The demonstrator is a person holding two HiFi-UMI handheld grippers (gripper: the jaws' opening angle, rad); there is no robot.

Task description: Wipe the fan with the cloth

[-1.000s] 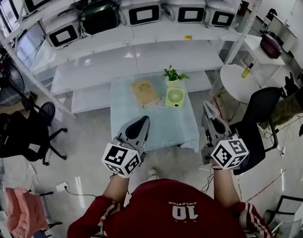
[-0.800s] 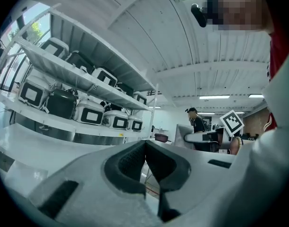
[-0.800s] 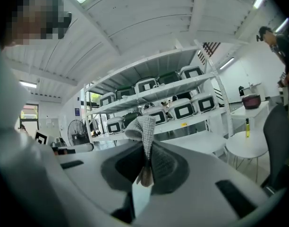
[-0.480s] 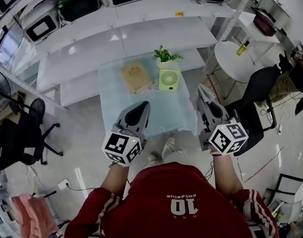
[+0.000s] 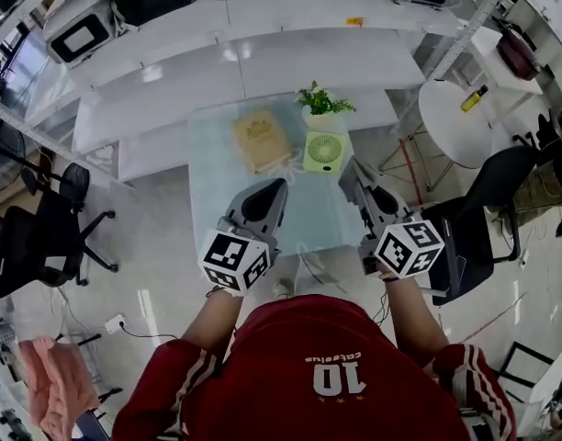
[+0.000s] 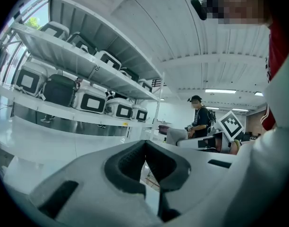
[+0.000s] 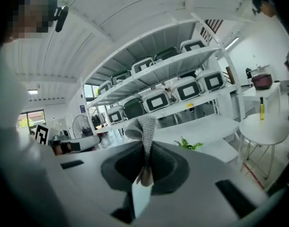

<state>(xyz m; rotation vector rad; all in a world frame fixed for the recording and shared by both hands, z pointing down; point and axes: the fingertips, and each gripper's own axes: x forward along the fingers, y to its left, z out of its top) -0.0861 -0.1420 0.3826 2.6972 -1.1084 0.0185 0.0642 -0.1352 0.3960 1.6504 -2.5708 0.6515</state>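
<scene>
The head camera is looking steeply down from above onto the table [image 5: 217, 186] and shelving [image 5: 263, 58]. The cameras on the left gripper [image 5: 277, 186] and right gripper [image 5: 349, 167] are sitting close behind their jaws, facing forward and upward; all three are sharing the shelving.

Looks like a lab/test room, not a home: tall white metal racks [image 5: 309, 58] w/ rows of same-type boxy appliances [image 5: 77, 33], swivel office chairs [image 5: 28, 246], small round table [image 5: 451, 127], glass-top counter [image 5: 217, 182] mid-floor, ribbed panel ceiling [image 6: 149, 27] w/ strip lights [image 6: 219, 91], another person [image 6: 199, 117] at the back.
</scene>
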